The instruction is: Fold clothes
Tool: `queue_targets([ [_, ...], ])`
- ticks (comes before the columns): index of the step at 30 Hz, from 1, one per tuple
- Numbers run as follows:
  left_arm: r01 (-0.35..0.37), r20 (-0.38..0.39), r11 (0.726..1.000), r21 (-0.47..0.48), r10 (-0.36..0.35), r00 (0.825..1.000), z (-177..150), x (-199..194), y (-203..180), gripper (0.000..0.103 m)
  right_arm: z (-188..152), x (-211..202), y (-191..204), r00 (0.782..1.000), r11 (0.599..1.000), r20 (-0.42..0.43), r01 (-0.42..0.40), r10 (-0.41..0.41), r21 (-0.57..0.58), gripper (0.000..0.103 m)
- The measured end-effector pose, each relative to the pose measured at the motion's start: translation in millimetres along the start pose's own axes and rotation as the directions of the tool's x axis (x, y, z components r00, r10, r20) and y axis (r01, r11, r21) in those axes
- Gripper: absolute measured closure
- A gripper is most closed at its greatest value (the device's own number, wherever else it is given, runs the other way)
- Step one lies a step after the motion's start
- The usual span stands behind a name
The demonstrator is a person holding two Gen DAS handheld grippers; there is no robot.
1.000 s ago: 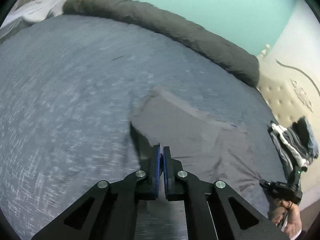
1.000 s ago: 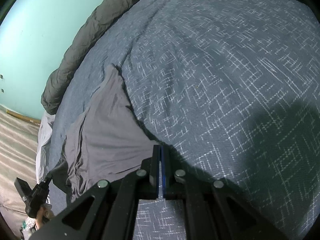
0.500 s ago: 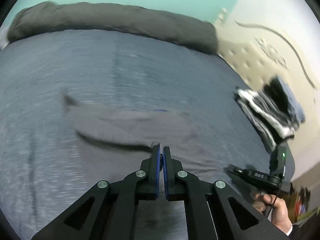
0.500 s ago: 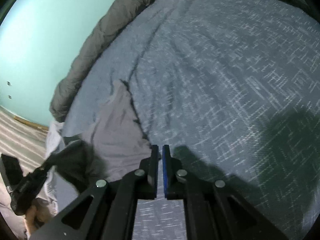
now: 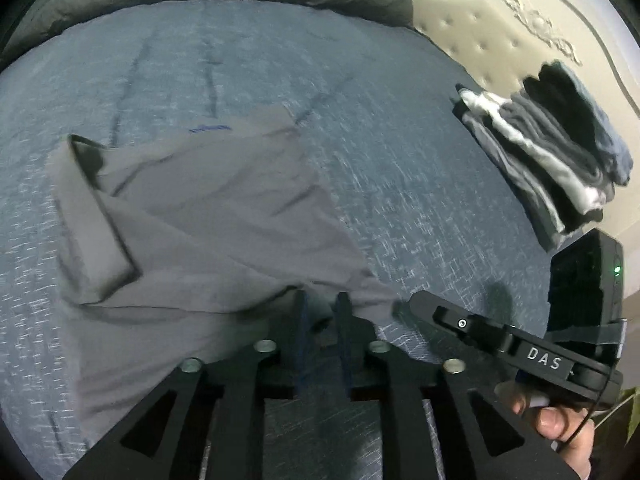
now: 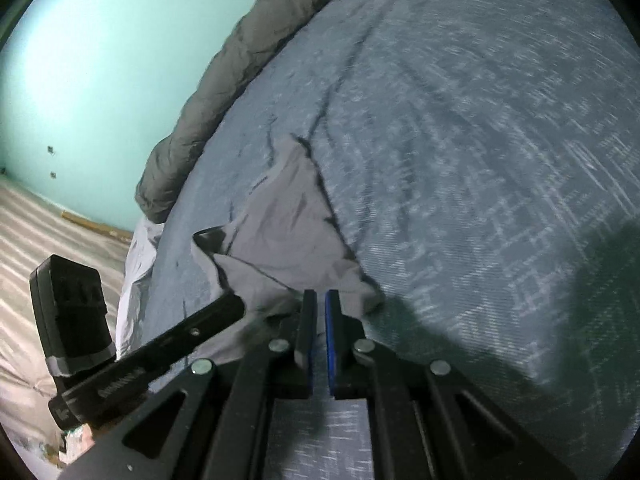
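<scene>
On the blue bedspread [image 5: 400,128] the grey shirt [image 5: 208,208] lies limp, light and slippery; best gripped by the hem, where my left gripper [image 5: 320,312] has just been opening around a corner, while my right gripper [image 6: 319,304] is clenched empty.

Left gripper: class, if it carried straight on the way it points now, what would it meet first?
Most likely the grey garment: its near hem already lies between the left gripper and the bedspread beyond. Its jaws have just been opening. Depth is uncertain.
</scene>
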State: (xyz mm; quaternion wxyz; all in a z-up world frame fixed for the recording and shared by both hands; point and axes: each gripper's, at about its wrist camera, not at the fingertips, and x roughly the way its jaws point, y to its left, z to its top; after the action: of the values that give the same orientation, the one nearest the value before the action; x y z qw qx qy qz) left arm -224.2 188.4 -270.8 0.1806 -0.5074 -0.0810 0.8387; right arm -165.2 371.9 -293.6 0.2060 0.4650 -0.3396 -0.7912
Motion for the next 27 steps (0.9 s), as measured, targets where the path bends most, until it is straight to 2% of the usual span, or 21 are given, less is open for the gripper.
queue_targets([
  [1,-0.003,0.012,1.0,-0.004,0.003,1.0,1,-6,4,0.071,-3,-5,-3,1.0,1.0,-0.001,-0.006,0.006,-0.01,0.096],
  [2,-0.005,0.023,1.0,-0.009,0.005,1.0,1,-11,8,0.07,-3,-2,0,1.0,1.0,-0.003,-0.008,0.008,-0.019,0.094],
  [4,-0.03,0.042,0.999,-0.015,0.031,0.999,3,-24,21,0.07,-4,6,8,1.0,0.999,-0.01,-0.014,0.014,-0.032,0.082],
  [5,-0.047,0.05,0.999,-0.019,0.047,0.998,4,-30,29,0.07,-5,10,10,1.0,0.999,-0.015,-0.016,0.015,-0.038,0.081],
  [7,-0.092,0.063,0.995,-0.036,0.094,0.994,8,-39,48,0.07,-5,19,17,1.0,0.999,-0.022,-0.022,0.021,-0.05,0.08],
  [11,-0.138,0.057,0.989,-0.047,0.141,0.988,12,-46,73,0.07,-5,34,30,1.0,0.996,-0.03,-0.012,0.009,-0.089,0.08],
  [18,-0.142,0.009,0.986,-0.082,0.143,0.99,6,-38,105,0.069,-7,50,33,0.998,0.995,-0.059,0.014,-0.019,-0.095,0.08],
  [21,-0.151,0.002,0.986,-0.076,0.151,0.989,5,-29,108,0.069,-9,53,36,0.997,0.991,-0.064,0.036,-0.044,-0.127,0.08],
  [27,-0.191,-0.012,0.981,0.025,0.191,0.982,5,-10,92,0.069,-9,59,31,0.995,0.99,-0.076,0.052,-0.063,-0.135,0.08],
])
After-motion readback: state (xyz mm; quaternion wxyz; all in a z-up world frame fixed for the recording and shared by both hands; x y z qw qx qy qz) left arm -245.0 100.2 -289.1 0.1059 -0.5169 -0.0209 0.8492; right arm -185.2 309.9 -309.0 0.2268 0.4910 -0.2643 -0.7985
